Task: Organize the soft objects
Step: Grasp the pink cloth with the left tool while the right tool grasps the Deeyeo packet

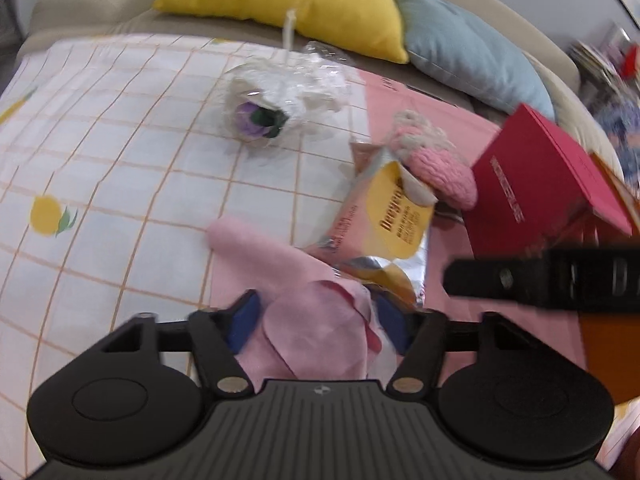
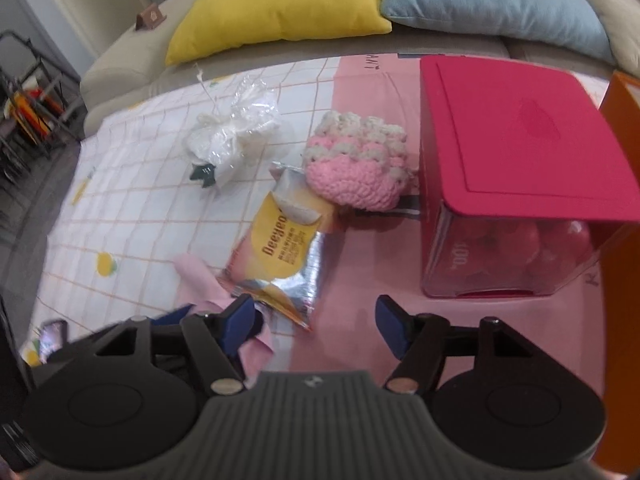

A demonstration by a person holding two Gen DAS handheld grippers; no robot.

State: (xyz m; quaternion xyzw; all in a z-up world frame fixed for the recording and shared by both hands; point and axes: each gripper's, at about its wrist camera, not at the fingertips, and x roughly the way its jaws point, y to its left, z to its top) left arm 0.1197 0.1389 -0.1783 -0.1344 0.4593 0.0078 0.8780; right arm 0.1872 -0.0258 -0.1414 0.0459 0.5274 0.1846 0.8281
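In the left wrist view, a pink cloth is seen bunched between the blue pads of the left gripper at the lower centre of the frame; the fingers appear closed against it, so the cloth is judged to be grasped. One end of the cloth trails toward the left of centre over the checked sheet. Just above the gripper, a yellow snack packet lies partly over the cloth. A pink and white crocheted piece rests against the packet's upper end, right of centre. A white wrapped bundle with a purple and green spot is seen at the upper centre. A red-lidded box is tilted at the right edge, and part of the other gripper crosses the frame below it.

In the right wrist view, the right gripper is seen at the lower centre with its fingers spread apart and nothing held between them. The packet lies just above its left finger, the crocheted piece at centre, the bundle at upper left of centre. The box fills the right side, with round pink shapes visible through its clear wall.

The step in hand is judged to be the gathering of the cloth. The next move probably calls for the cloth to be drawn free of the packet without dragging it.
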